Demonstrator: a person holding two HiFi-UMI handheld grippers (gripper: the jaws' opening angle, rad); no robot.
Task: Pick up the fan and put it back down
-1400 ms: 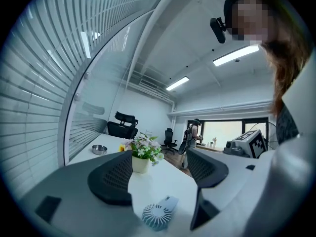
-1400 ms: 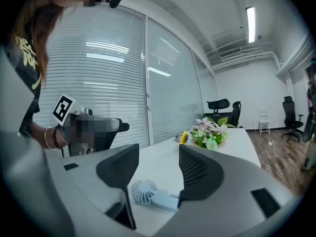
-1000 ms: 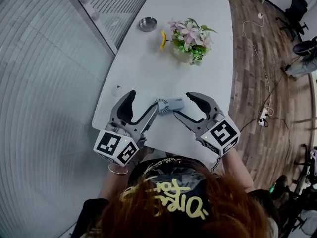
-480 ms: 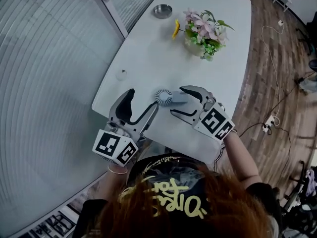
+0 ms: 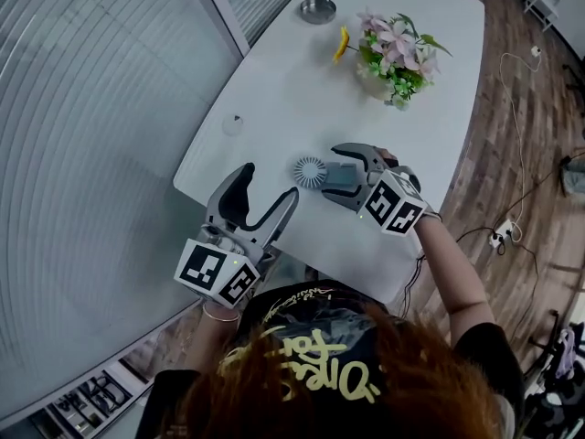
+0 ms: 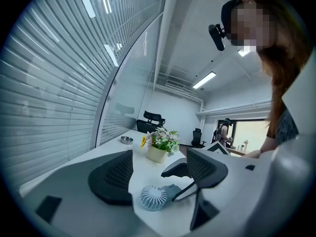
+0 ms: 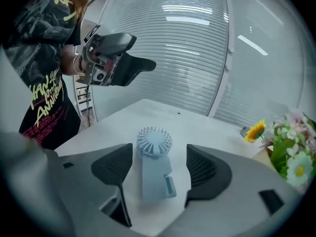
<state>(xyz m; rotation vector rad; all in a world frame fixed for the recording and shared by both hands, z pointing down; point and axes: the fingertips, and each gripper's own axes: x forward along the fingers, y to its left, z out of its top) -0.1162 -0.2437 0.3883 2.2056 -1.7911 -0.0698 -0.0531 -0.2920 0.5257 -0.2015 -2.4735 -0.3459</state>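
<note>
A small pale-blue hand fan [image 5: 311,170] lies flat on the white table [image 5: 402,144], round grille to the left and handle to the right. My right gripper [image 5: 335,172] straddles the handle, pointing down at it. Its jaws have just been opening, and in the right gripper view the fan [image 7: 155,167] lies between the pads [image 7: 114,169] with a gap on each side. My left gripper [image 5: 270,181] is open and holds nothing, just left of the fan near the table's front edge. In the left gripper view the fan [image 6: 154,197] lies low between the left gripper's [image 6: 158,174] jaws.
A pot of flowers [image 5: 395,53], a loose yellow flower [image 5: 341,44] and a metal dish [image 5: 317,9] stand at the table's far end. A small round cap [image 5: 235,122] lies by the left edge. A glass wall with blinds runs along the left; cables lie on the wooden floor [image 5: 521,154].
The right gripper has come down and rolled over the fan, so its jaws now straddle the handle, spread wider. The left gripper has shifted slightly.
</note>
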